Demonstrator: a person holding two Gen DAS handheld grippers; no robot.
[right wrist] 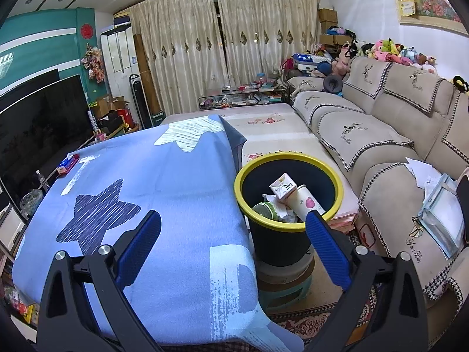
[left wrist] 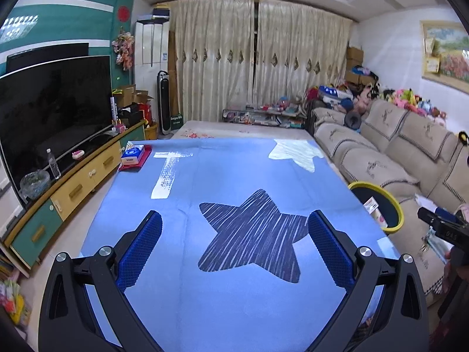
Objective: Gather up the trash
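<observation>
A dark bin with a yellow rim (right wrist: 288,176) stands on a low stool right of the table; its rim (left wrist: 394,205) shows at the table's right edge in the left wrist view. Inside lie a small white carton (right wrist: 282,188), a paper cup with a pink mark (right wrist: 304,204), a green-lidded cup (right wrist: 265,210) and crumpled paper (right wrist: 285,212). My right gripper (right wrist: 233,220) is open over the table's right edge, beside the bin, holding nothing. My left gripper (left wrist: 234,223) is open above the blue star tablecloth (left wrist: 234,176), empty. The right gripper's body (left wrist: 445,228) shows at the far right.
A tissue box on a red tray (left wrist: 134,155) sits at the table's far left corner. A TV (left wrist: 52,108) on a low cabinet runs along the left. A beige sofa (right wrist: 395,135) with papers (right wrist: 439,205) is on the right. A patterned rug (right wrist: 307,322) lies below the stool.
</observation>
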